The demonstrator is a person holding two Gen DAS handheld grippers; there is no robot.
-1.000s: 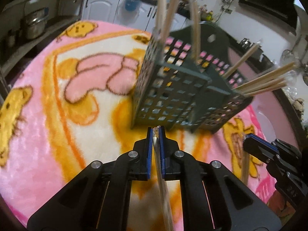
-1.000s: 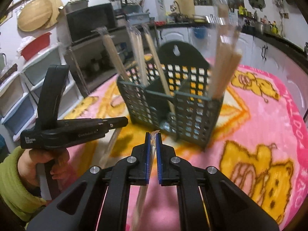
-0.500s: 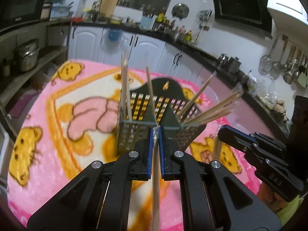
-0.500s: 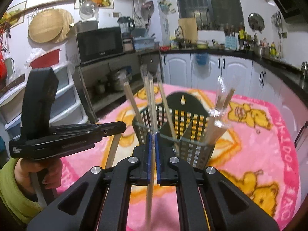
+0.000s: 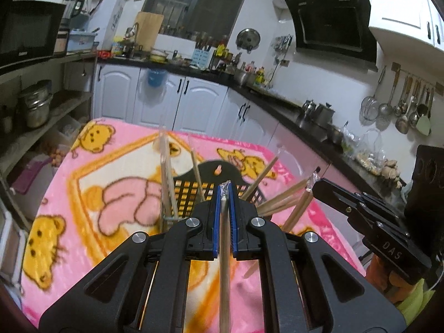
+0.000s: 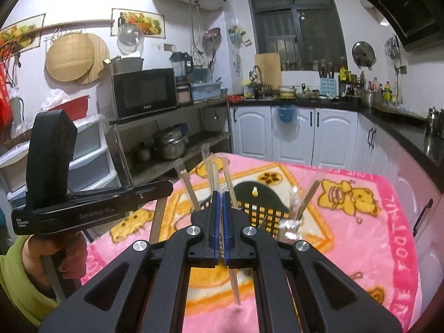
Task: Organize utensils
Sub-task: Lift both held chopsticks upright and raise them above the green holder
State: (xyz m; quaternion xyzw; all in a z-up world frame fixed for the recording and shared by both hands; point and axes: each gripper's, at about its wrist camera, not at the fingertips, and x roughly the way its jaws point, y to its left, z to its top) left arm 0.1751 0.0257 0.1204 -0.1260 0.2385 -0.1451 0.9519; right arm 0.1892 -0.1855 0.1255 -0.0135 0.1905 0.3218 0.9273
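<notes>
Kitchen cabinets, white with dark handles, run along the far wall and turn the corner under a black worktop crowded with bottles and pots. Nearer, one pink blanket (image 5: 116,166) printed with yellow bears covers the counter. On it stands one dark perforated holder (image 5: 194,191), its rounded back plate with a hanging hole showing above the gripper tips in both views. Chopsticks (image 5: 166,177) stand in it, wrapped in clear sleeves: in the left view two or three lean together at the left side, one stands near the middle, and about four fan out toward the right. The exact count blurs where they overlap.

Two grippers are in use. The left gripper (image 5: 224,191) has its blue pads pressed together on one chopstick (image 5: 223,263), which runs down from the pad tips toward the camera, clear of the blanket. The right gripper (image 6: 220,197) is likewise clamped on one sleeved chopstick (image 6: 233,283), whose lower end hangs slanted below the pads above the blanket. Each gripper also shows in the other's view: the left one, held by a hand (image 6: 61,260) in a green sleeve, sits at the left with its chopstick hanging down beside the holder; the right one enters from the right edge, its tip close to the fanned chopsticks.
</notes>
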